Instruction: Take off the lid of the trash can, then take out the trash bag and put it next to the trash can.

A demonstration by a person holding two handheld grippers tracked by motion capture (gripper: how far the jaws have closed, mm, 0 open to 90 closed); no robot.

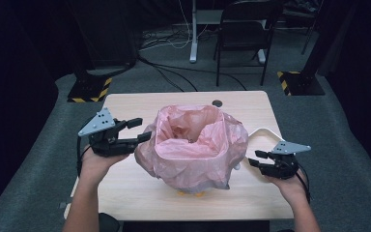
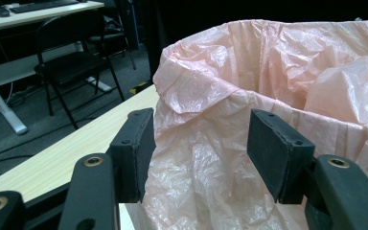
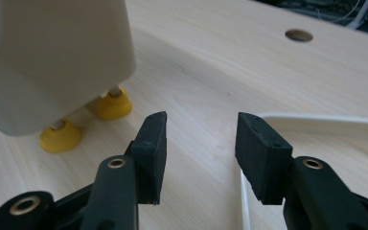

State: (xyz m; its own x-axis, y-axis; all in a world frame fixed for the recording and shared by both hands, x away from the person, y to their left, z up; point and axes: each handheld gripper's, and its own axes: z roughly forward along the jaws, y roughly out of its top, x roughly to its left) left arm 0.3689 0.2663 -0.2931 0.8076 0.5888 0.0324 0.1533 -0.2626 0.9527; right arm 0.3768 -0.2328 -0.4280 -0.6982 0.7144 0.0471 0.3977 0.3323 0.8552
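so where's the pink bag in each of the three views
High view: the pink bag sits at the middle of the table, lining a bin and folded over its rim, between the two tools.
Left gripper view: it takes up the right and centre, just beyond the open jaws.
Right gripper view: not in it; here are the cream bin body and its yellow feet.
Shared landmark: the light wooden table top.

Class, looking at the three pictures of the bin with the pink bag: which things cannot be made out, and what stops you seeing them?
- High view: cream plastic bin, covered by the crumpled pink plastic bag.
- High view: bag's bottom, too small and shadowed.
- Right gripper view: white tray, cut off by the picture's edge and the right gripper.
- Left gripper view: bag's interior, hidden by its near wall.
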